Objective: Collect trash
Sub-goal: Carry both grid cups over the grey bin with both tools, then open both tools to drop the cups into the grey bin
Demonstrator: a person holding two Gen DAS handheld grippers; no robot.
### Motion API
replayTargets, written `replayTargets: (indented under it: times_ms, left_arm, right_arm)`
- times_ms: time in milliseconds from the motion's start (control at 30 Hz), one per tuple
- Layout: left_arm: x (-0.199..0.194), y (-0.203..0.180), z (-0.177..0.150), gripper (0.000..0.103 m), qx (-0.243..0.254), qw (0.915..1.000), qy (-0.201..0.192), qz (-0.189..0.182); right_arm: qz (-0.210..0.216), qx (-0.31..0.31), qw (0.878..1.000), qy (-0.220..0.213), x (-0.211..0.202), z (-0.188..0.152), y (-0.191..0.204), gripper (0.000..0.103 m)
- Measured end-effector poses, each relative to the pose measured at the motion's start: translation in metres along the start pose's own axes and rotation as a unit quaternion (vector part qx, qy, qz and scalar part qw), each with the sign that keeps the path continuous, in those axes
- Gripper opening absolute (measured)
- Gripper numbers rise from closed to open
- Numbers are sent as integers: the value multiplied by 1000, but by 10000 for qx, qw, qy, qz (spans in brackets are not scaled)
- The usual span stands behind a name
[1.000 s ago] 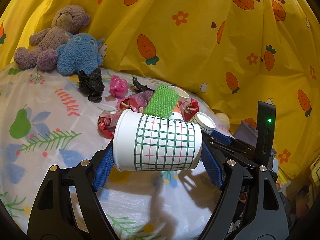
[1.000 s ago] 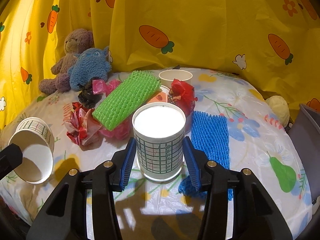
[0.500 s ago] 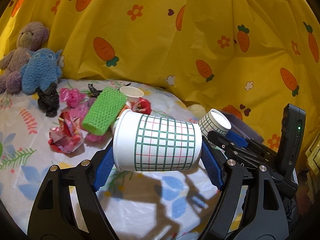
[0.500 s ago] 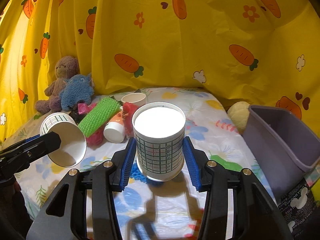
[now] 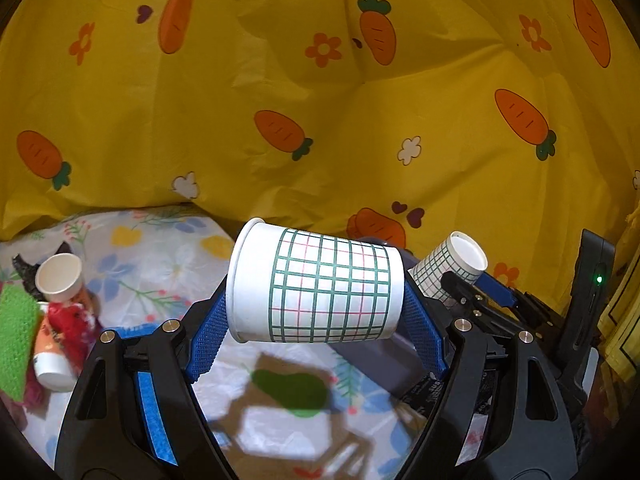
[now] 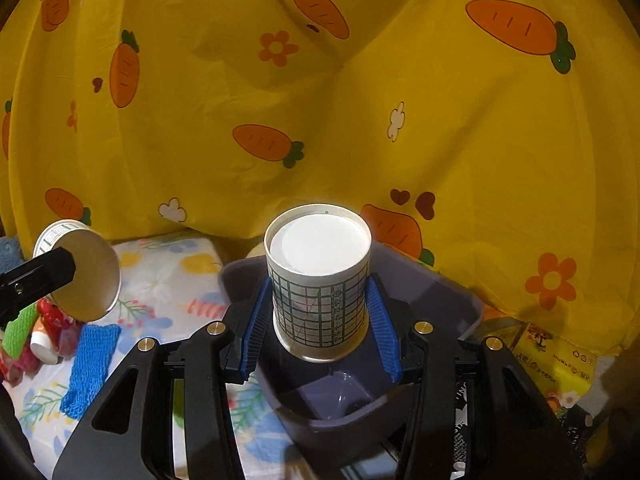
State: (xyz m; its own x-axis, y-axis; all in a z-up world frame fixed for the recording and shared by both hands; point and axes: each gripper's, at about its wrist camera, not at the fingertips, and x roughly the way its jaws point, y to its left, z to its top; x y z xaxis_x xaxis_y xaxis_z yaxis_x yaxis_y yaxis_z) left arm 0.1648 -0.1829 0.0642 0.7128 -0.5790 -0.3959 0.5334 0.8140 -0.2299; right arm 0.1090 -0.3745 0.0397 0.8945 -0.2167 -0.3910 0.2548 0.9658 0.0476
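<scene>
My left gripper (image 5: pixel 316 316) is shut on a white paper cup with a green grid (image 5: pixel 320 286), held sideways with its mouth to the left. My right gripper (image 6: pixel 320 320) is shut on a second grid cup (image 6: pixel 320 292), held endwise with its flat bottom facing away from me. That cup hangs over the open dark purple bin (image 6: pixel 452 300). In the left wrist view the bin (image 5: pixel 376 360) shows only partly behind the held cup, and the right gripper's cup (image 5: pixel 452 268) is at the right. The left gripper's cup (image 6: pixel 84 276) shows at the left of the right wrist view.
A floral tablecloth (image 5: pixel 160 248) covers the table left of the bin. On it lie a blue mesh (image 6: pixel 92 364), a green mesh (image 5: pixel 16 344), red wrappers (image 5: pixel 72 328) and a small cup (image 5: pixel 60 276). A yellow carrot curtain (image 6: pixel 360 120) hangs close behind. A yellow packet (image 6: pixel 556 368) lies right of the bin.
Both grippers swung right, away from the trash pile and plush toys, toward the purple bin, each still holding its cup. The right cup now hangs over the bin.
</scene>
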Motion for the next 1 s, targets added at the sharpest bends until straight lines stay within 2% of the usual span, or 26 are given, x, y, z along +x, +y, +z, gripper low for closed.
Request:
replayTargets:
  times_ms: [100,267,433,633,900,1000]
  left_arm:
    - [38,-14,8,78,-64,9990,172,-401]
    - [84,-33,12,78,-88,9965,392,-739]
    - [116,-39,8,78,-77,9944,649,-829]
    - [137,-38,0,78,-154,9911,901,-965]
    - [151,-41,-7,78,-205,9878,1033,-1148]
    - [153,-36,-7,87,-361,9867,1080,-1160]
  right_arm:
    - [-164,49,9998,69,9,-2,-14,48]
    - [-326,48,9993,174,21,-6,-27,48]
    - [-302,44,9989,344,34,-11,-31,48]
    - [-284,88,9982,527,47,-18,-38,49]
    - [-274,126,9975,636,52,-23,-42,49]
    - [-263,124,9975,647,53,-24,-42,52]
